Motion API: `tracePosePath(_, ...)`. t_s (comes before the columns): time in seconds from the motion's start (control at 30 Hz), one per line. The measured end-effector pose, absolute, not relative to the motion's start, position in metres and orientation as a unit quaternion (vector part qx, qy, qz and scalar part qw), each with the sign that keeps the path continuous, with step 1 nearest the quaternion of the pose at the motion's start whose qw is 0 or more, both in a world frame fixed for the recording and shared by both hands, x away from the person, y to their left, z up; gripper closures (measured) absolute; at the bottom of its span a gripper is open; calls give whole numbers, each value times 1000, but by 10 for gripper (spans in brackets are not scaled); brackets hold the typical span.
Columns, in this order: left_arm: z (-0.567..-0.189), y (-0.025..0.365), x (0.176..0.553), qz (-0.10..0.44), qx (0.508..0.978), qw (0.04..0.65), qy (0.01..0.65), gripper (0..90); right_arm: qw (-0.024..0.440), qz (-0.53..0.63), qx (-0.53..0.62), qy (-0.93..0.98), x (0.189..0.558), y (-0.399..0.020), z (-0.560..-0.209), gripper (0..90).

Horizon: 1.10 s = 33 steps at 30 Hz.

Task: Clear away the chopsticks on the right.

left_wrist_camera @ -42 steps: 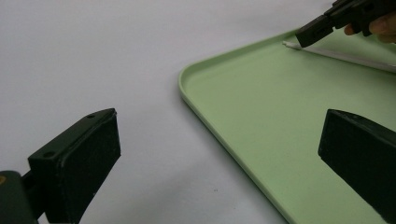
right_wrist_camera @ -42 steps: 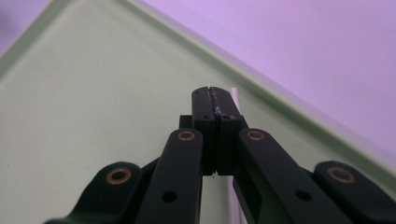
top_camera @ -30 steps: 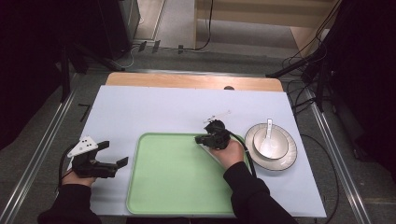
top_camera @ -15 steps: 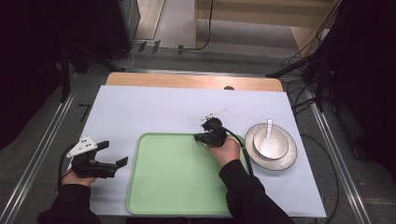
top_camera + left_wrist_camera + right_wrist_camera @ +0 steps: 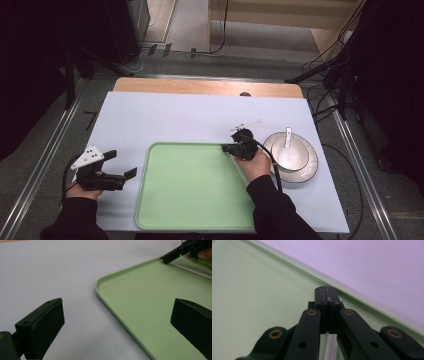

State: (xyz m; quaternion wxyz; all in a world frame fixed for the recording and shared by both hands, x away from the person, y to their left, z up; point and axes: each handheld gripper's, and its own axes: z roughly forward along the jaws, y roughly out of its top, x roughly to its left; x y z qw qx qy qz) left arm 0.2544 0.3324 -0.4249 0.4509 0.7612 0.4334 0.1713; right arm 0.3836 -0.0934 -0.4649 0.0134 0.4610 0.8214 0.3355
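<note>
1. Table (image 5: 190,117): a pale lilac top with a strip of bare wood along its far edge. Seen from above, everything sits on the near half.

2. Tray (image 5: 192,187): light green, rounded corners, a low raised rim, nothing lying on its floor. It sits at the 6 o'clock side of the table, flat on the surface.

3. Right gripper (image 5: 226,147): held in the person's right hand (image 5: 257,162) at the tray's 1 o'clock corner. Its jaws are pressed together, pad against pad, as the right gripper view (image 5: 327,291) shows plainly. The tips hang over the tray's far rim, pointing toward 9 o'clock. A thin pale rod shows below the jaws in that close view; what it is I cannot tell. From the left gripper view the same tips (image 5: 168,258) appear just above the tray's far edge.

4. Left gripper (image 5: 125,176): held in the left hand (image 5: 82,190) at 8 o'clock on the table, just beside the tray's left edge. Its jaws stand wide apart with nothing between them, one pad (image 5: 51,326) over the table and the other over the tray's corner. It carries a grey three-cornered plate on top.

5. Bowl (image 5: 292,165): cream, with a dark rim, at 4 o'clock, just beside the right hand and clear of the tray.

6. Spoon (image 5: 287,150): white, lying in the bowl, handle pointing toward 12 o'clock.

7. Sleeves: dark, both forearms coming in from the near edge.
</note>
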Motion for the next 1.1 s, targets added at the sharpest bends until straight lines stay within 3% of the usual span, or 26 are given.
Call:
tracePosePath(0.33,-425,332,254,171,763,451,431,0,65,342,486,801,367,-120,-469,900)
tracePosePath(0.77,-424,331,254,170,764,451,429,0,65,343,520,779,352,-138,-470,900)
tracePosePath(1.1,-424,332,254,170,763,451,430,0,55,395,500,769,334,-142,-446,756)
